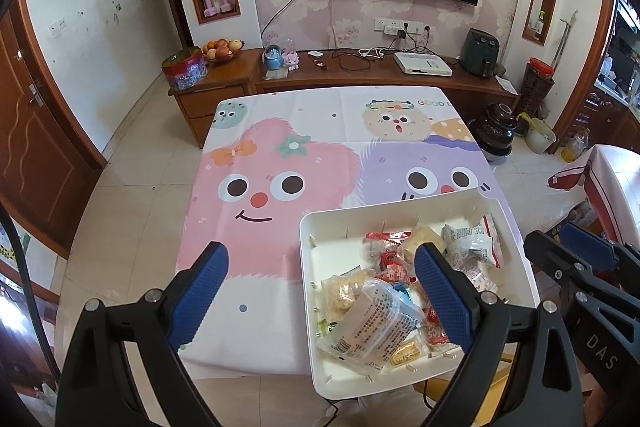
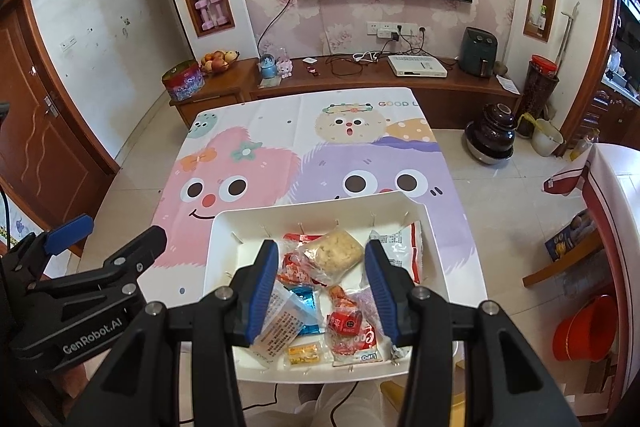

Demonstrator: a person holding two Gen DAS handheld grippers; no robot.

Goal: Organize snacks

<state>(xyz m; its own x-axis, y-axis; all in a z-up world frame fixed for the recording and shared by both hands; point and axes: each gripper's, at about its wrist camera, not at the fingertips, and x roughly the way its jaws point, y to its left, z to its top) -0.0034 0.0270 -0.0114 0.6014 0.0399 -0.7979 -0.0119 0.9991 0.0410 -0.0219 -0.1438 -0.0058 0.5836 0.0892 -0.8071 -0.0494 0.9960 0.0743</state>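
A white tray point(image 1: 308, 267) point(image 2: 224, 227) sits at the near right of the table and holds several wrapped snacks: a beige cracker pack point(image 2: 334, 255), a clear printed packet point(image 1: 376, 323) point(image 2: 280, 327), red packets point(image 2: 348, 323) and a white-and-red bag point(image 1: 476, 243) point(image 2: 404, 247). My left gripper point(image 1: 320, 291) is open and empty above the tray's left edge. My right gripper point(image 2: 322, 283) is open and empty above the snacks in the tray. Each gripper shows in the other's view, the right one point(image 1: 576, 259) and the left one point(image 2: 116, 243).
The table wears a cartoon-monster cloth point(image 1: 280, 163) point(image 2: 260, 163). Beyond it stand a wooden TV cabinet point(image 1: 360, 71) with a fruit bowl point(image 1: 222, 51) and a tin point(image 1: 184, 67). A dark jar point(image 1: 500, 131) stands on the floor to the right. A red bucket point(image 2: 584, 331) stands at right.
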